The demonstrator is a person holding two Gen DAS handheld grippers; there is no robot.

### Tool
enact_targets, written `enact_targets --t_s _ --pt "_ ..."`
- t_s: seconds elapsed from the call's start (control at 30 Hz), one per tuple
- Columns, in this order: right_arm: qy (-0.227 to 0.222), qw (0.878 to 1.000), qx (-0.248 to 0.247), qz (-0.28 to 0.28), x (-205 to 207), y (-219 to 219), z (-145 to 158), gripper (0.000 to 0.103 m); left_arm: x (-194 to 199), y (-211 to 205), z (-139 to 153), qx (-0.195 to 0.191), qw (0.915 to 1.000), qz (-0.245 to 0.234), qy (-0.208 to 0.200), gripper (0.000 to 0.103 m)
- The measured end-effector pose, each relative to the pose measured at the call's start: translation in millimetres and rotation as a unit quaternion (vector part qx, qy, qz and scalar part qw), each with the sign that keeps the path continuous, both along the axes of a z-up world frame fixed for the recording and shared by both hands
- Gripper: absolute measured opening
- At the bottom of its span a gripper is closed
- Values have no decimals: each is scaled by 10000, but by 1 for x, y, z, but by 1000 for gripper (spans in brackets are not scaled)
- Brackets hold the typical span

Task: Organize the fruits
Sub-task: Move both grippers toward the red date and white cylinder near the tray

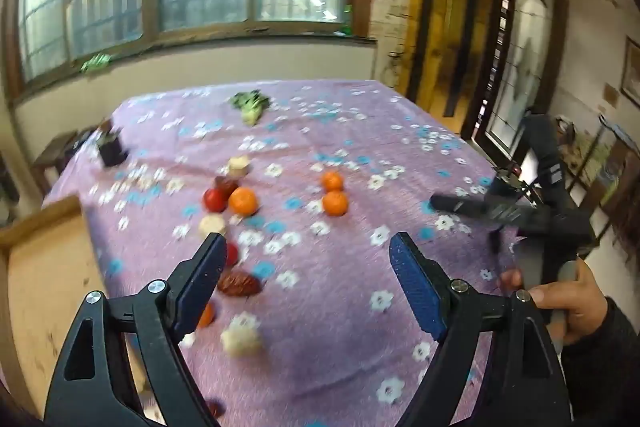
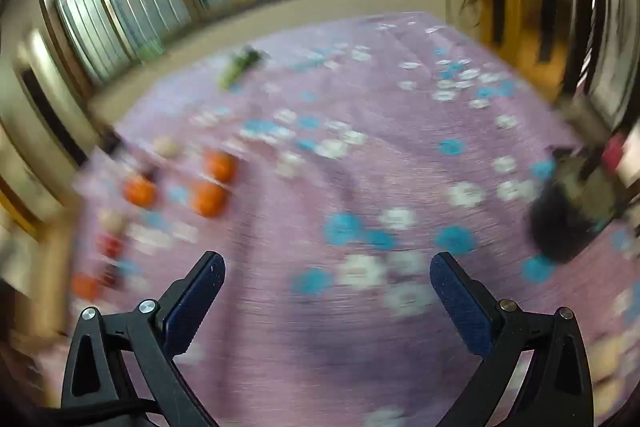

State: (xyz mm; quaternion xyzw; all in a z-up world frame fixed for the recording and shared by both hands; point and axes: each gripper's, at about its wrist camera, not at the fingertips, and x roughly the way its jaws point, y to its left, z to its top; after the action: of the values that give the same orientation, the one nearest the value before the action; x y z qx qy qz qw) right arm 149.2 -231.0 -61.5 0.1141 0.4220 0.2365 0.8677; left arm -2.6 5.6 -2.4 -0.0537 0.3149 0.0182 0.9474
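Blue-padded jaws of the left hand-held gripper (image 1: 308,247) stand wide apart with nothing between them, above the desk (image 1: 360,307) under its purple flowered cloth. Fruits lie scattered on the left half: a pale round fruit (image 1: 241,338) nearest, a dark red-brown one (image 1: 239,283) just beyond, then a cluster with a red apple (image 1: 214,199) touching an orange (image 1: 243,201). Two more oranges (image 1: 335,203) sit together near the middle, apart from the cluster. A leafy green vegetable (image 1: 249,105) lies near the far edge. The cloth's right half is bare. The right hand-held gripper (image 2: 326,269), likewise wide open and empty, hovers over that open stretch; its view is blurred.
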Motion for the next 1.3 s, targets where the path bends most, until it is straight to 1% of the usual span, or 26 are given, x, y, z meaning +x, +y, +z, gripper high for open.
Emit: enact_targets --t_s 0.03,0.1,0.13,0.17,0.2,0.27,0.3,0.33,0.37,0.47,0.53,0.57,0.63,0.77,0.8,0.87,0.93,1.0,1.03,1.13,1.3 --pt "87 9991 410 69 -3 0 3 103 -2 5 -2 -79 10000 49 30 83" --pt "132 9967 782 161 -10 3 9 102 -5 11 -6 -174 9997 150 96 84" --pt "150 9947 993 237 -14 7 13 102 -2 14 -12 -182 9996 162 131 84" --pt "208 9920 1183 380 -18 13 16 103 -4 15 -13 -194 9995 189 138 84" --pt "212 9918 1177 450 -21 19 20 103 -15 13 -10 -182 9995 210 135 84" --pt "115 9944 911 514 -27 29 29 103 -20 14 -13 -199 9994 247 150 84" --pt "-19 9975 559 437 -31 36 34 103 -23 14 -10 -185 9993 272 170 84" --pt "-135 9987 302 396 -34 42 37 103 -26 14 -8 -167 9993 284 164 84" --pt "-347 9987 -61 375 -40 48 41 103 -27 14 -9 -150 9992 335 135 84" --pt "-791 9940 -647 382 -52 59 50 103 -34 18 -7 -115 9990 400 148 84" --pt "-962 9908 -856 421 -59 61 52 103 -36 19 -5 -63 9987 449 236 84" --pt "-1040 9882 -1053 404 -63 65 54 103 -36 20 -6 -75 9986 458 269 84" --pt "-1166 9836 -1294 459 -69 67 57 103 -39 23 -4 -42 9982 504 315 84" --pt "-1400 9739 -1620 754 -81 80 59 103 -49 28 -1 199 9973 576 401 84" --pt "-1454 9718 -1671 803 -85 83 60 103 -51 27 0 294 9967 585 488 84" --pt "-1586 9654 -1809 1003 -92 89 61 103 -56 30 -3 266 9967 600 478 84" --pt "-1680 9608 -1887 1141 -98 95 61 103 -61 31 -7 232 9963 613 560 84" --pt "-1746 9563 -1938 1321 -105 101 62 103 -65 32 -9 317 9959 626 572 84" --pt "-1761 9552 -1952 1357 -106 102 62 103 -68 32 -8 424 9953 639 583 84" --pt "-1821 9519 -1995 1449 -111 107 61 103 -70 33 -14 326 9952 639 659 84" --pt "-1815 9509 -2010 1496 -111 109 60 103 -73 31 -17 370 9955 612 623 84"
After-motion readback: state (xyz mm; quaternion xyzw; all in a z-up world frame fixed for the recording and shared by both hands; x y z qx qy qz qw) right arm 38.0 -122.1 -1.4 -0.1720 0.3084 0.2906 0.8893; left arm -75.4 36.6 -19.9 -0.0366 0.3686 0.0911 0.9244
